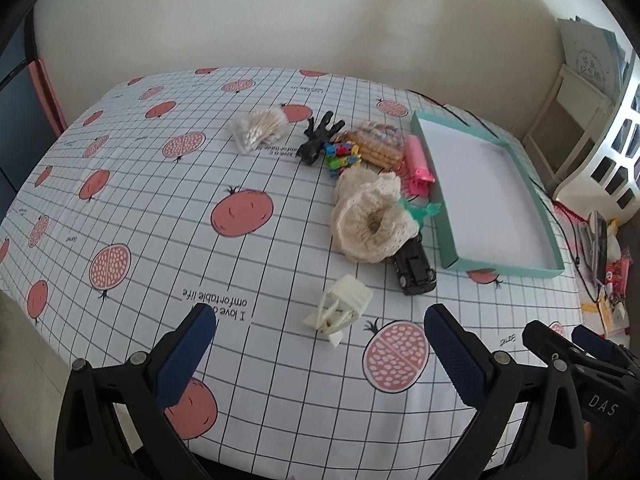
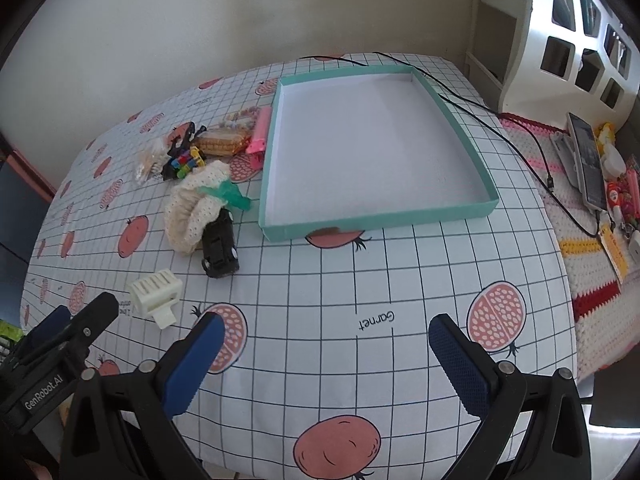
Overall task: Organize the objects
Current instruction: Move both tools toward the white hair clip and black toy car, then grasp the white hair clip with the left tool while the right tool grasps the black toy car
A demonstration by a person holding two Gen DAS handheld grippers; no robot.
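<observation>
Tablecloth (image 2: 360, 280) bare before teal tray (image 2: 376, 222); claws gape.

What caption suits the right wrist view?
Open right tongs face an empty teal tray beside scattered small items.

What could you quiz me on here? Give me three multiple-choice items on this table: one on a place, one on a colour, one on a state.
1. Where is the black toy car?
A. inside the box
B. on the cloth beside the cream crocheted lace piece
C. between the fingers

2. What colour is the outer wall of the shallow cardboard box?
A. teal
B. red
C. yellow

3. What is in the box?
A. toys
B. biscuits
C. nothing

Answers:
1 B: the car lies on the checked tablecloth, touching the lace.
2 A: the wall is teal, the inside white.
3 C: its white floor is bare, and both grippers' fingers are open and hold nothing.
</observation>
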